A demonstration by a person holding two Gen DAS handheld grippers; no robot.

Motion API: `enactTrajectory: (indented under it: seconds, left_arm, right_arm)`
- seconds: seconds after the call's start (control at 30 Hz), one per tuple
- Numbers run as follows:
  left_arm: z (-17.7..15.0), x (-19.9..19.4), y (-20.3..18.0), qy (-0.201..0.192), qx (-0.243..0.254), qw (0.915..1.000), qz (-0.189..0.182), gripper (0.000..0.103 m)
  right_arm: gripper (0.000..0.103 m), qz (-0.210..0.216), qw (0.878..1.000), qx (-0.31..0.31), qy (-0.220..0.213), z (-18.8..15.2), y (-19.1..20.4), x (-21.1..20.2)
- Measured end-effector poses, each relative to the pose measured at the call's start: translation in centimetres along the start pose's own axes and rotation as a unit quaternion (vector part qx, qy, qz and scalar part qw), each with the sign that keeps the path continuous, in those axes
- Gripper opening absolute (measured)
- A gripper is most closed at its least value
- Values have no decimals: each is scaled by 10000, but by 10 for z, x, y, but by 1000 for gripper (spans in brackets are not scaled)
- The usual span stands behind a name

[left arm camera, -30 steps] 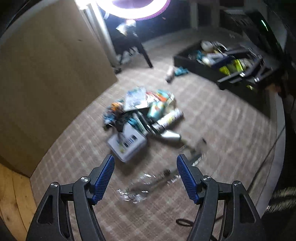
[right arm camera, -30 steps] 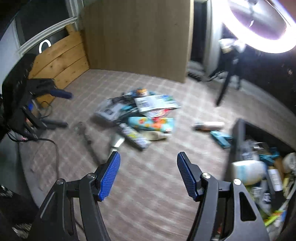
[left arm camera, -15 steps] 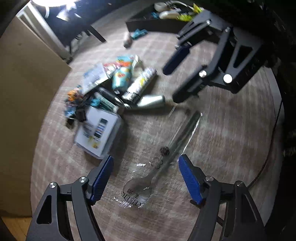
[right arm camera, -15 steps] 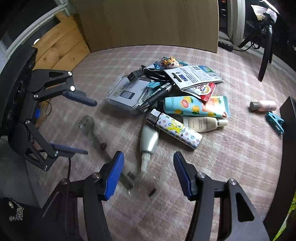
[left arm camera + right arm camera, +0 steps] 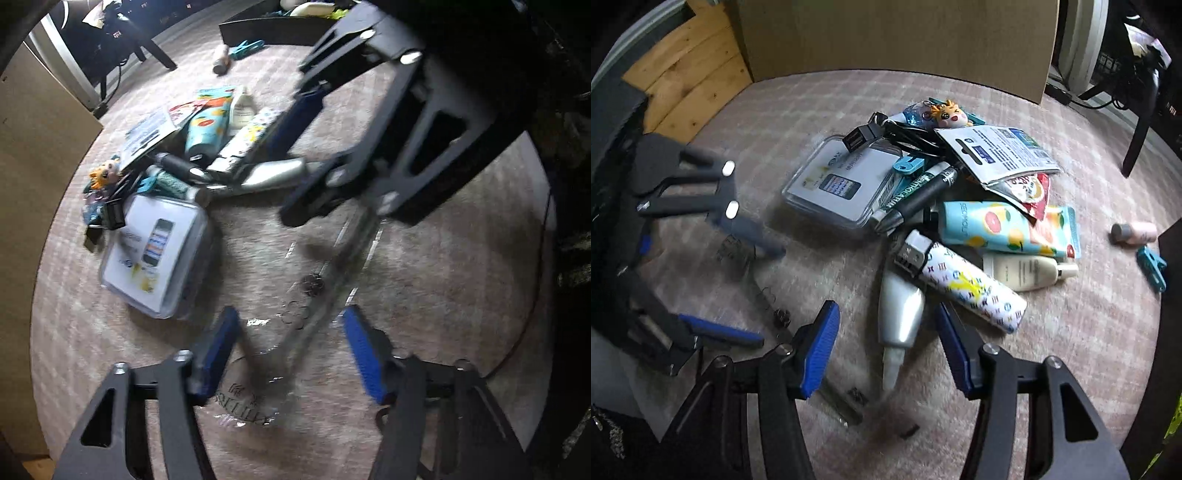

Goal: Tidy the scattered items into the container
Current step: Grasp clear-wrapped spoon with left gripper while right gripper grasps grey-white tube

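Note:
A spoon in clear wrap (image 5: pixel 314 325) lies on the checked rug. My left gripper (image 5: pixel 290 350) points down over it, its jaws closing with the spoon's handle between them, the pads not touching it. In the right wrist view the left gripper (image 5: pixel 753 291) is at the left. My right gripper (image 5: pixel 886 350) stands open astride a silver tube (image 5: pixel 899 314) at the near edge of the pile; the left wrist view has the right gripper (image 5: pixel 280 181) at upper right. The black container (image 5: pixel 258 29) sits far back, holding several items.
The pile holds a clear phone-picture case (image 5: pixel 842 184), a patterned lighter (image 5: pixel 964 284), a fruit-print tube (image 5: pixel 997 229), a cream bottle (image 5: pixel 1027 271) and a printed packet (image 5: pixel 997 151). A pink bottle (image 5: pixel 1134 232) and teal clip (image 5: pixel 1152 266) lie by the container. A cardboard panel (image 5: pixel 886 37) stands behind.
Both grippers sank toward the rug. The right one swung from beside the container to over the silver tube. The left one rolled, came down over the wrapped spoon and narrowed its jaws.

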State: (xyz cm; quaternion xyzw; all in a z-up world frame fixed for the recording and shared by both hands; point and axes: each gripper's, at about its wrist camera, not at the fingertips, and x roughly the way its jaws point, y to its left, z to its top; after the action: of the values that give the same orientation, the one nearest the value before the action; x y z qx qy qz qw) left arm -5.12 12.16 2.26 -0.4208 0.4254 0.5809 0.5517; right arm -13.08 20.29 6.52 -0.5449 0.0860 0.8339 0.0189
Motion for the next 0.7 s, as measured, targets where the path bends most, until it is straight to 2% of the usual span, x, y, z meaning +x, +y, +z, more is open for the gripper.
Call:
enactTrajectory:
  seconds: [0.03,0.1,0.17,0.2,0.27,0.5,0.7]
  left_arm:
    - [0,0,-1,-10,-30,10000,-63,45]
    - [1,-1,-3,-36,-102,9999,-120,42]
    - [0,-2,-6,-80,-120,9998,-123,27]
    - [0,-2,-9,-98,-138,9998,-123,22]
    - [-2,-3,-16,-115,-171,9998,-75,15]
    - [-6,-12,-45,-266,-479,9984,-170,10]
    - [-10,-28,-66,-495,-749,9959,-60,9]
  right_arm:
    - [53,-15,10000,-3,7,2,0,1]
    - [39,-145,9998,-113,24,3,2,2]
    - [30,-297,9991,-295,74,3,4,2]
    - [25,-316,9989,-324,93,2,4,2]
    - [24,-237,9993,-252,114,0,-2,1]
    - [24,220,9995,215,115,-15,-21,-12]
    - [24,369,9984,425,-38,-41,-30,-44]
